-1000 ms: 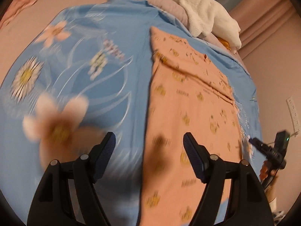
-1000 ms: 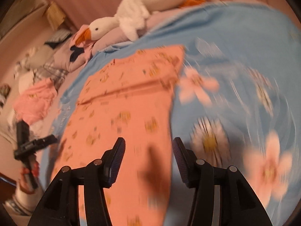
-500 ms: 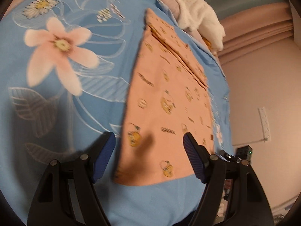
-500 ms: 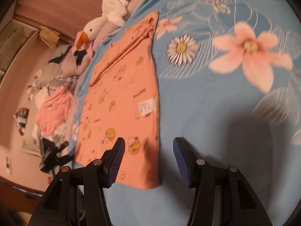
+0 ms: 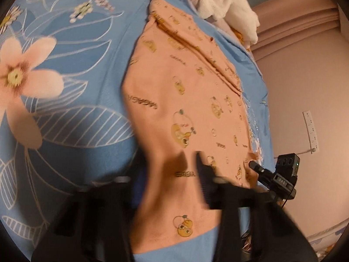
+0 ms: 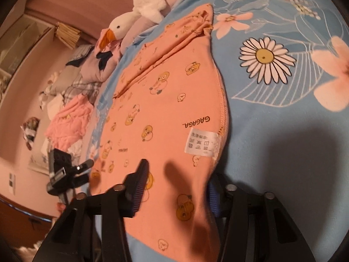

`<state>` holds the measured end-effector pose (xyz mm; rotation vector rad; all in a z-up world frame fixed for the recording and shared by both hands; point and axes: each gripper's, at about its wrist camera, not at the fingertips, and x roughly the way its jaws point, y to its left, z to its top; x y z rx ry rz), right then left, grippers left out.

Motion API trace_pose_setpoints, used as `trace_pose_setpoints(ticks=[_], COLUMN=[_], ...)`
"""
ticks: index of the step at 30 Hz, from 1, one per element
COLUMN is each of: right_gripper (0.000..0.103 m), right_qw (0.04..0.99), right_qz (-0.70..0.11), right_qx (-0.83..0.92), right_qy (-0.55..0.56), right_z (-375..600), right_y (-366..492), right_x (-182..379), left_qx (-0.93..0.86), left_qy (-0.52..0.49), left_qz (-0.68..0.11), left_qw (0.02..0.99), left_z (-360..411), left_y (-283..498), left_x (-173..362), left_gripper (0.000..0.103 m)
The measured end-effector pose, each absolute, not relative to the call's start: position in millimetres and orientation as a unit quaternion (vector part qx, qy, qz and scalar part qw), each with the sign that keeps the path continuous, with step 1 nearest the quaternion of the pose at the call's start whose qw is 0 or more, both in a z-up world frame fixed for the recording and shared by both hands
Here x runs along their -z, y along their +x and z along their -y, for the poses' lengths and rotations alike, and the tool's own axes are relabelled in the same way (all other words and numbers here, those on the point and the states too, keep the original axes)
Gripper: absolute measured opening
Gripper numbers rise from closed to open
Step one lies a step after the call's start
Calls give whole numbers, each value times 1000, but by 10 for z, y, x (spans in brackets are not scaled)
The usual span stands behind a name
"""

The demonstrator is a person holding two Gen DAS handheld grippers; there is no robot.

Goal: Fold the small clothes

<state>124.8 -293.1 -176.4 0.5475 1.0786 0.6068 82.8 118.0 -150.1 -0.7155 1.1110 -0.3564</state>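
Grasp step: peach duck-print cotton garment (image 5: 185, 100), flat on blue floral bed cover (image 6: 283, 131), near hem between closing jaws of left gripper (image 5: 172, 174) and right gripper (image 6: 176, 185); next, lift evenly, fold away.

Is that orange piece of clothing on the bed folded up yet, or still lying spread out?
Mostly spread out. The orange garment lies flat on the blue bedspread, its care label showing; only its far end looks doubled over.
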Motion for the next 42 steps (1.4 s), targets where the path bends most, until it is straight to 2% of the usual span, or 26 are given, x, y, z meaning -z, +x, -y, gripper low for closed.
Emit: trace_pose_setpoints(ticks=[1, 3, 7, 9, 15, 18, 21, 31, 36, 42], right_gripper=[20, 6, 5, 5, 5, 5, 5, 6, 6, 6], right_qw=[783, 783, 794, 798, 804, 802, 806, 795, 780, 761], right_qz=[-503, -510, -483, -455, -414, -418, -436, -437, -474, -452], right_qx=[-276, -273, -286, -311, -341, -348, -324, -343, -342, -368], right_qy=[240, 228, 232, 244, 257, 246, 235, 243, 224, 285], right_z=[2926, 2931, 2999, 3020, 3159, 3161, 3064, 3150, 3160, 3227], right_y=[1230, 1182, 1058, 992, 744, 631, 654, 565, 436, 617], right_x=[1765, 1785, 1711, 1595, 1321, 1313, 1375, 1314, 1368, 1233], left_qx=[165, 161, 205, 228, 272, 231, 222, 322, 351, 340], left_qy=[-336, -345, -384, -398, -432, -390, -402, -434, -445, -470], left_qz=[-519, -523, -483, -459, -409, -452, -469, -399, -370, -362], left_qw=[768, 762, 760, 761, 756, 768, 755, 741, 736, 730], left_z=[-1193, -1232, -1252, -1274, -1393, -1329, -1365, -1331, -1378, -1512], left_y=[816, 763, 711, 663, 358, 354, 363, 56, -78, 314], left_x=[1541, 1587, 1427, 1291, 1046, 1142, 1304, 934, 691, 638], left_gripper=[9, 8, 5, 1, 1, 0, 0, 0, 0, 0])
